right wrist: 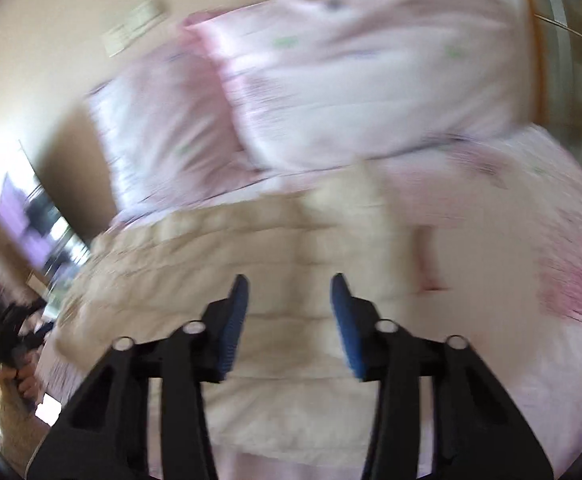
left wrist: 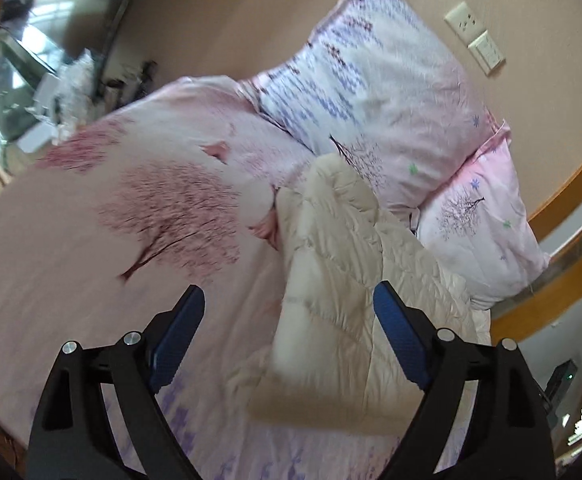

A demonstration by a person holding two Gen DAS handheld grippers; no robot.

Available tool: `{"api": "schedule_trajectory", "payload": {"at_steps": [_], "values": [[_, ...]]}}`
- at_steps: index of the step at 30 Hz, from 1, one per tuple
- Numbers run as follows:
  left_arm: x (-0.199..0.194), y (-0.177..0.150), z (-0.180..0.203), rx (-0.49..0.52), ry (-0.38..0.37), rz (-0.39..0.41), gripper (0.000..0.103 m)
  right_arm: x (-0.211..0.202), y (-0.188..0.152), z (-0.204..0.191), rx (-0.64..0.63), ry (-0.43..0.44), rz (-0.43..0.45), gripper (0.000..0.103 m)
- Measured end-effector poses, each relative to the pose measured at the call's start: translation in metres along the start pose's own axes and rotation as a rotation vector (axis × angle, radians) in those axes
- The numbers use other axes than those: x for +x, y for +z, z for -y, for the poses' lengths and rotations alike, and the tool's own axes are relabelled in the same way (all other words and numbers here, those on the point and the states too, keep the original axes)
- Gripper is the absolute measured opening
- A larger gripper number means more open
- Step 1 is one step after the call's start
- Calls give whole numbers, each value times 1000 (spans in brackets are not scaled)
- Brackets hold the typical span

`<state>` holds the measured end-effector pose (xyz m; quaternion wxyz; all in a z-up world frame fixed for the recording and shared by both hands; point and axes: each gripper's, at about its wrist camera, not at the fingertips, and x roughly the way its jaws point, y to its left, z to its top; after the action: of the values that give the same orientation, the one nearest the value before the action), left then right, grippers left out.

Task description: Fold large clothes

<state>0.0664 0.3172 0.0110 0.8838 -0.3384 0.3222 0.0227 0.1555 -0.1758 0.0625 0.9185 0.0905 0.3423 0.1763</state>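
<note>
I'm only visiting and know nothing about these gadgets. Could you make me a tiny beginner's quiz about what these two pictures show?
1. True or false: the left tongs are clamped on the cream quilted jacket.
2. What lies past the jacket, toward the wall? A) two floral pillows B) a laundry basket C) a chair
3. Fill in: the jacket lies on a pink ____ printed with trees.

Key:
1. False. Both the left tongs and the right tongs are open and hold nothing.
2. A, the floral pillows.
3. Bedspread.
</note>
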Motion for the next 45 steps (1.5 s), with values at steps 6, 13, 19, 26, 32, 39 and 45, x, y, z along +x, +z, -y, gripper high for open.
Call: {"api": "schedule_trajectory", "payload": {"at_steps": [6, 13, 19, 26, 32, 39, 45], "values": [[-24, -51, 2, -36, -31, 13, 87, 50, -7, -81, -161, 1, -6, 32], [-1, -89, 22, -10, -64, -82, 87, 94, -22, -85, -171, -92, -149, 33], [23, -96, 33, 8, -27, -134, 87, 105, -29, -88, -214, -140, -178, 33], [39, -77, 20, -92, -36, -102, 87, 110, -32, -89, -216, -147, -187, 33], [55, -61, 12, -201, -64, -58, 72, 113, -36, -92, -229, -167, -185, 33], [56, -49, 36, -137, -107, -8, 32, 117, -42, -98, -270, -217, -177, 33], [29, -35, 90, 39, -214, 83, 28, 119, -44, -96, -265, -222, -168, 33]]}}
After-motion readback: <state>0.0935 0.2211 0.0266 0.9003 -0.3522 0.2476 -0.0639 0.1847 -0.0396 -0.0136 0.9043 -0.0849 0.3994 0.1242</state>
